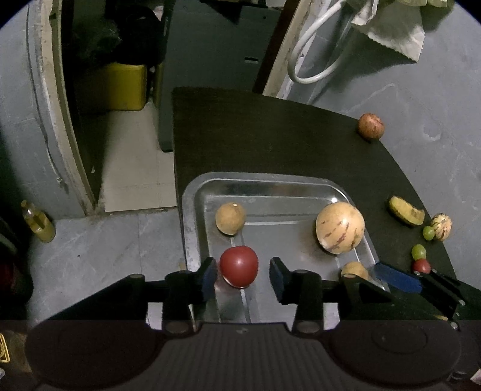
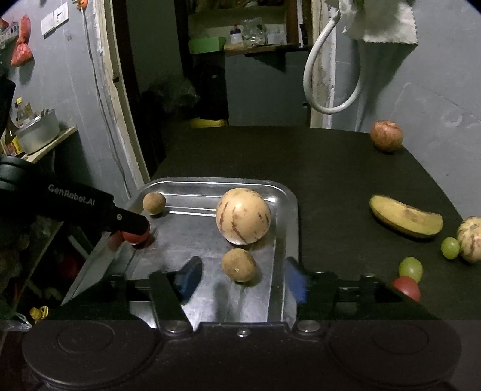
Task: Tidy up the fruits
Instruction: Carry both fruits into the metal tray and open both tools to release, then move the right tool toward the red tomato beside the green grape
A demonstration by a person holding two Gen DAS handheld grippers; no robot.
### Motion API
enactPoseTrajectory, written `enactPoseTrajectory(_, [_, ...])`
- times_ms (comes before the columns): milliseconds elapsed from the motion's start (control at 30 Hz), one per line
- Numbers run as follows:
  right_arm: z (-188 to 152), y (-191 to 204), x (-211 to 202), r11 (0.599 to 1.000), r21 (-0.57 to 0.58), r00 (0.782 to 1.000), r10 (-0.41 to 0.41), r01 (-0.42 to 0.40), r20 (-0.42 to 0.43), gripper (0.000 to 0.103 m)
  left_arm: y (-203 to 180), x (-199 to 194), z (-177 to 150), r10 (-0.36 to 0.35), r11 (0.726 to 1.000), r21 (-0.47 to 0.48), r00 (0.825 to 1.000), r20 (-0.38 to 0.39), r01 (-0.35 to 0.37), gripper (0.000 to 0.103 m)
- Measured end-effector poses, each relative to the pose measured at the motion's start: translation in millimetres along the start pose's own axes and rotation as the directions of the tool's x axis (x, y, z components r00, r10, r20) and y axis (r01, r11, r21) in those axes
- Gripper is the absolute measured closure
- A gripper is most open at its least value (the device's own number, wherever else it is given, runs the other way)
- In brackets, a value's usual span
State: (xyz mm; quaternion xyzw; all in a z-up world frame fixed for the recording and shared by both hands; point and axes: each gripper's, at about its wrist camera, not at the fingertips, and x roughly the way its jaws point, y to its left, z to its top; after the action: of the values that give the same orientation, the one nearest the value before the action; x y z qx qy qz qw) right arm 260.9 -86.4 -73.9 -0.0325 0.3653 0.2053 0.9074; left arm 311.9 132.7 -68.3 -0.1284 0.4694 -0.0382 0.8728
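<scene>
The tray (image 1: pixel 192 216) is shiny scuffed metal; the red fruit (image 1: pixel 239 266) at its 7 o'clock is smooth and glossy; the table (image 2: pixel 330 180) looks matt black; the cloth (image 2: pixel 387 24) at 1 o'clock is pale fabric.

Metal tray (image 2: pixel 282 192): one striped tan melon (image 2: pixel 243 215) at 1 o'clock, brown round fruits at 10 o'clock (image 2: pixel 154 203) and 5 o'clock (image 2: pixel 239 264), red tomato (image 1: pixel 239 266) at 7 o'clock. Black tabletop, 3 o'clock of tray: reddish apple (image 2: pixel 386 135), spotted banana (image 2: pixel 405 221), small striped melon (image 2: pixel 470 239), two green grapes (image 2: pixel 450 247), small red fruit (image 2: pixel 406 287).
</scene>
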Motion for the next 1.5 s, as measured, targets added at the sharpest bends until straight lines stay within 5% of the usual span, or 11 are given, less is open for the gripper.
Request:
enactPoseTrajectory(267, [0.6,-6.2,-38.4,1.000,0.004,0.999,0.012,-0.012,0.040,0.010,-4.7,-23.6,-6.3,0.002,1.000,-0.029,0.999,0.049,0.000,0.045])
enactPoseTrajectory(533, [-7.5,-12.5,-75.8,0.999,-0.009,0.998,0.040,-0.040,0.055,0.001,-13.6,-62.4,-25.3,0.034,0.997,-0.076,0.994,0.106,-0.026,0.002])
enactPoseTrajectory(1000, [-62.0,-51.1,-120.2,0.995,0.006,0.994,0.098,-0.098,-0.056,0.001,-33.8,-93.2,-86.4,0.130,0.989,-0.071,0.991,-0.017,-0.131,0.001])
enactPoseTrajectory(1233, [-89.5,-92.5,-134.5,0.991,0.122,0.993,0.058,-0.045,-0.103,0.001,-55.6,-98.2,-113.4,0.085,0.994,-0.064,0.988,-0.130,-0.094,0.001])
enactPoseTrajectory(1500, [-103.0,-134.1,-149.9,0.975,0.217,0.996,-0.024,0.042,-0.087,0.001,-101.8,-95.1,-115.8,0.056,0.998,0.047,0.990,-0.133,-0.050,0.001])
